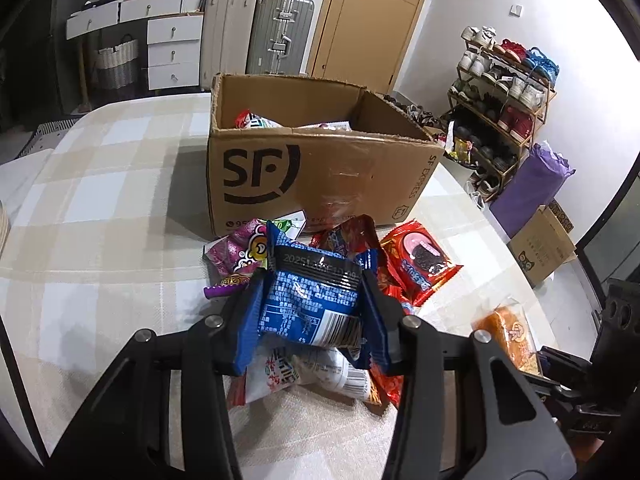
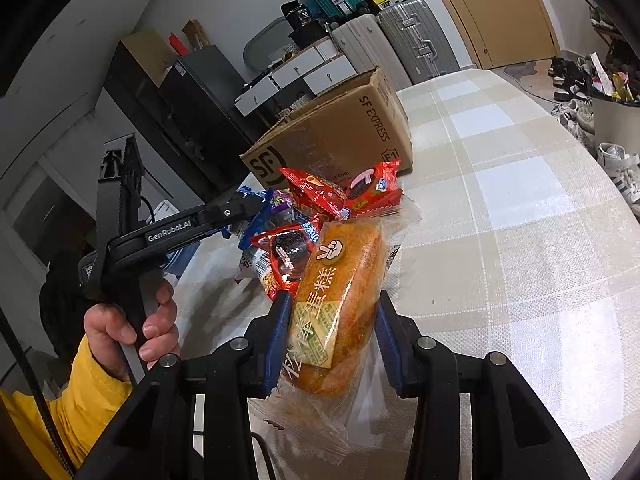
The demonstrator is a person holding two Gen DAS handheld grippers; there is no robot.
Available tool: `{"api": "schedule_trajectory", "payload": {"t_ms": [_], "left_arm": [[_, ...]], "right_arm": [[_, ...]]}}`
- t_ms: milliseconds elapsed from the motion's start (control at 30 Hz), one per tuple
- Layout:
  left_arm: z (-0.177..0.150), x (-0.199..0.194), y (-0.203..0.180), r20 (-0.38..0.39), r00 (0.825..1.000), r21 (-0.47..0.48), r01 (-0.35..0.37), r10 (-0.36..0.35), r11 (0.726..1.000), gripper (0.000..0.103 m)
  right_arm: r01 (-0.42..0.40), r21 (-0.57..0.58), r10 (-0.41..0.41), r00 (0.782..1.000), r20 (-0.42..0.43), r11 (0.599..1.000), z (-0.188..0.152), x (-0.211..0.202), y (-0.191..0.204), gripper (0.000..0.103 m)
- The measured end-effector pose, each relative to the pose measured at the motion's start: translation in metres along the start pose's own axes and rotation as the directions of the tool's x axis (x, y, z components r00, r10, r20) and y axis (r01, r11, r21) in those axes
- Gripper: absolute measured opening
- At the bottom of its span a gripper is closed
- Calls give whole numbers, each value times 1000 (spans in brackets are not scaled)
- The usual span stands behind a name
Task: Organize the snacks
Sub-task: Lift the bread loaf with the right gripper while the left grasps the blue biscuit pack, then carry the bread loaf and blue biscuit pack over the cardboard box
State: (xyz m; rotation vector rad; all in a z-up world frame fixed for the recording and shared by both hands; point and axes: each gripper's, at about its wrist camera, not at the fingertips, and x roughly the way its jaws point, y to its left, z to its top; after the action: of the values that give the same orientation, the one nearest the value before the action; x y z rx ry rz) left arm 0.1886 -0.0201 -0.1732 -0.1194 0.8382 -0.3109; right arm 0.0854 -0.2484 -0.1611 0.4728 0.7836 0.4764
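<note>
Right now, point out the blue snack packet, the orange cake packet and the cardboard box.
blue snack packet (image 1: 310, 300), left wrist view, printed back panel.
orange cake packet (image 2: 340, 300), right wrist view, middle of the cake.
cardboard box (image 1: 320, 176), left wrist view, front wall.

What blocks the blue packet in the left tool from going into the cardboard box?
Nothing visible. The left tool grips the blue packet above the snack pile; the cardboard box stands just beyond, top open, snacks already inside.

White walls (image 1: 452, 28), wooden door (image 1: 368, 16), suitcases (image 1: 278, 34), shoe rack (image 1: 500, 112)
</note>
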Motion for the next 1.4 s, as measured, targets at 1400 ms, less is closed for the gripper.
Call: {"api": "schedule_trajectory", "payload": {"t_ms": [1400], "left_arm": [[-79,-222,-6,196,980,36,11,-18,999,42]], "right_arm": [[-87,-145,99,992,80,986,33,-31,95,41]]}}
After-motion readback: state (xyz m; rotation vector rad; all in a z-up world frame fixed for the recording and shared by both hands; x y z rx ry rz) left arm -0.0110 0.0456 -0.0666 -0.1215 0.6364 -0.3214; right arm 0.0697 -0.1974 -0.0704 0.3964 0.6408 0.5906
